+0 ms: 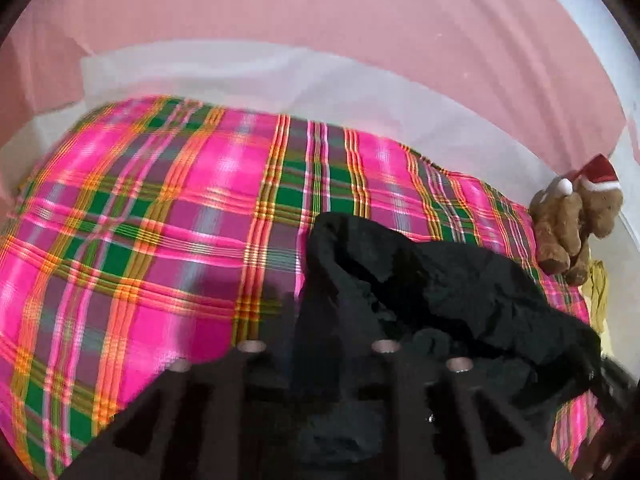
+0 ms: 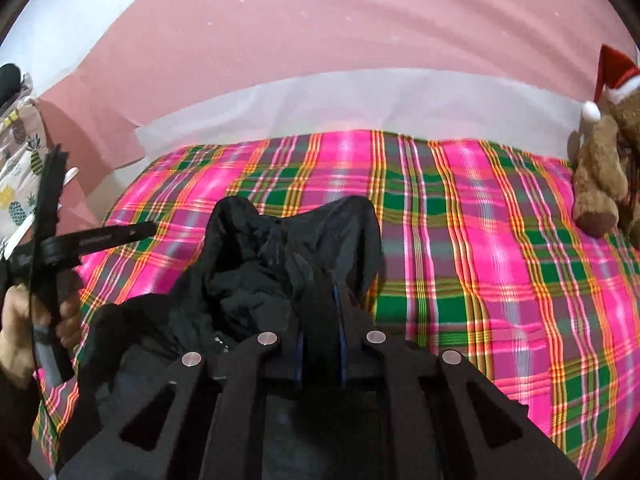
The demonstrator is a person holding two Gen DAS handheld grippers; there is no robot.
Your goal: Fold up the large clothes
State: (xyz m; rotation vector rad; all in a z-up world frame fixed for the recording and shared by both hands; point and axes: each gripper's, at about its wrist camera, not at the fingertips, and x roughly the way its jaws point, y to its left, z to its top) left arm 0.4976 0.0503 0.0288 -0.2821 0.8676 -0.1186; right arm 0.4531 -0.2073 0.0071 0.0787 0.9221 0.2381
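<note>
**Black garment lifted over a plaid bed**

Left wrist view: the left gripper reaches out over a bed spread with a pink, green and orange plaid cover. A black garment drapes across the right side of the gripper and trails off toward the lower right. The fingertips are dark, blurred and partly buried in the cloth, so I cannot tell whether the jaws are parted or pinching the fabric. A brown teddy bear in a Santa hat sits at the far right edge of the bed, against a pink wall.

Right wrist view: the right gripper has its jaws pressed together on a bunch of the black garment, which rises in two peaks ahead of the fingers and hangs down to the left over the plaid cover. At the left edge a hand grips the handle of the other gripper. The teddy bear sits at the right edge, with pineapple-print fabric at the far left.
</note>
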